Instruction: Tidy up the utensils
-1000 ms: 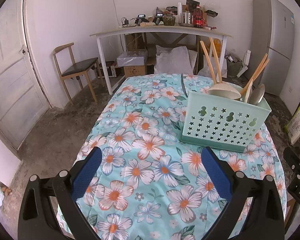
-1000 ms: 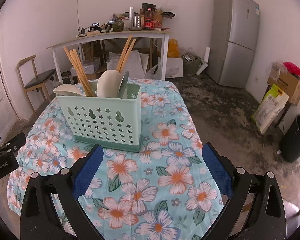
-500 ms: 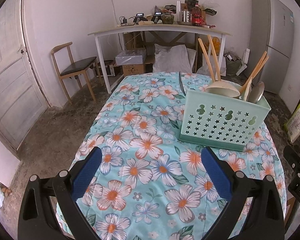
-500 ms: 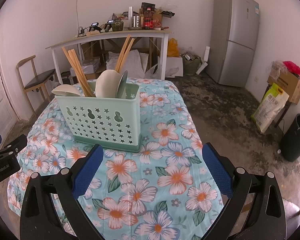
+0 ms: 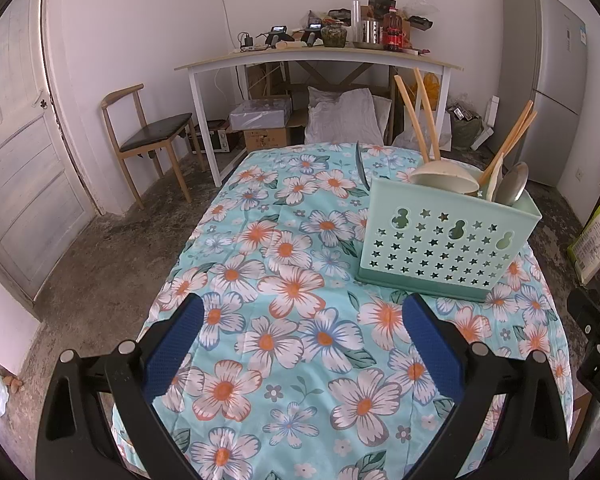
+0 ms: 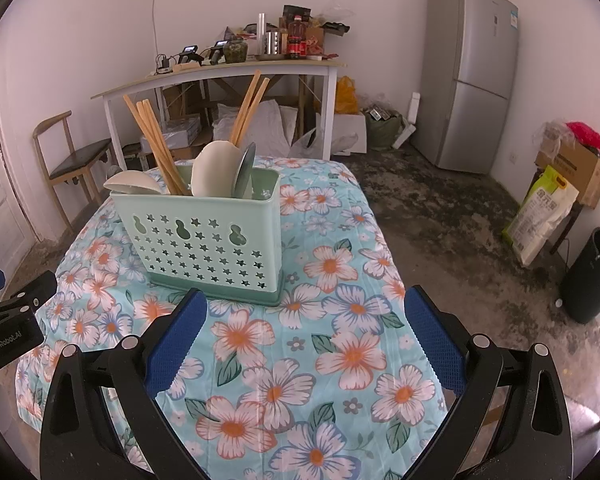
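Both the left tongs (image 5: 302, 336) and the right tongs (image 6: 306, 334) gape wide and empty above the flower-print worktop (image 5: 300, 320). The mint-green perforated plastic utensil caddy (image 6: 204, 240) stands upright at its far middle, holding wooden chopsticks (image 6: 156, 144), pale spoons (image 6: 214, 168) and a metal spoon (image 5: 514, 184).

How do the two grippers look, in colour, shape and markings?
Both the left gripper and the right gripper have black plastic frames with silver screws and two flat fingers padded in textured blue. The left gripper's black body carries white "GenRobot.AI" lettering.
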Demonstrator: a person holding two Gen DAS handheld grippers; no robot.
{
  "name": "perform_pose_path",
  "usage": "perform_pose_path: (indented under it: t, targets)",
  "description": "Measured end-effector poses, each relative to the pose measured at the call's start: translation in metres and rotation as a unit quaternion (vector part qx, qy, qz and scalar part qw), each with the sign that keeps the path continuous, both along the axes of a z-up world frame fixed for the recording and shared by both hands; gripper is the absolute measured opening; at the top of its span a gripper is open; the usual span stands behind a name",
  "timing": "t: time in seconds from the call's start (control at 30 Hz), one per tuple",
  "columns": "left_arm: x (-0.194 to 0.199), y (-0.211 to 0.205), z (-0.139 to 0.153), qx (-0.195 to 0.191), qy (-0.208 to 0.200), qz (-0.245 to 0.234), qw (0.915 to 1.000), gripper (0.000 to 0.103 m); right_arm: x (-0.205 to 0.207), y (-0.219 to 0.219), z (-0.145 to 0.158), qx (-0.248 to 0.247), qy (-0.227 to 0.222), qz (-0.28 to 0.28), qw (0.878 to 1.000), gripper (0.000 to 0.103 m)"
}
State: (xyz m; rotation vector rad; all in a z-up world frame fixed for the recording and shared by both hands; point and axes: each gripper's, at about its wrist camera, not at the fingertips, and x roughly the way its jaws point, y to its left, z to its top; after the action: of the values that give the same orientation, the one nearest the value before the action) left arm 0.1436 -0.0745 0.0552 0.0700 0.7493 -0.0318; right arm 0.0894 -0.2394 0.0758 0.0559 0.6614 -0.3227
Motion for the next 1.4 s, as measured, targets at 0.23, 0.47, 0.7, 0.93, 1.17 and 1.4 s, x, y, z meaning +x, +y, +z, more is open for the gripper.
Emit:
perform_pose_path:
  t: [0.23,0.47,0.7,0.93,1.17,1.4]
  targets:
    - [0.0002,-0.0009,-0.0011,0.001,-0.001,0.000,1.0000,0.097,0.0005,-0.0003,-0.0005,0.002,0.001,0.001,1.000,0.095]
    - [0.0006,0.0001,-0.0010,0.002,-0.002,0.001,1.0000,0.097,0.0014,0.0008,-0.0001,0.002,0.000,0.002,1.000,0.095]
    - [0.0002,0.0024,0.0004,0.001,-0.004,0.001,1.0000,0.097,0.0014,0.0013,0.0007,0.003,0.000,0.003,1.000,0.095]
    - [-0.0002,0.0035,0.0018,0.002,-0.004,0.000,1.0000,0.097,0.0021,0.0023,0.0008,0.004,0.000,0.003,1.000,0.095]
    - [-0.0003,0.0039,0.0023,0.002,-0.004,0.001,1.0000,0.097,0.0020,0.0022,0.0010,0.004,0.000,0.003,1.000,0.095]
    - [-0.0001,0.0032,0.0025,0.002,-0.004,0.000,1.0000,0.097,0.0020,0.0026,0.0013,0.004,0.000,0.004,1.000,0.095]
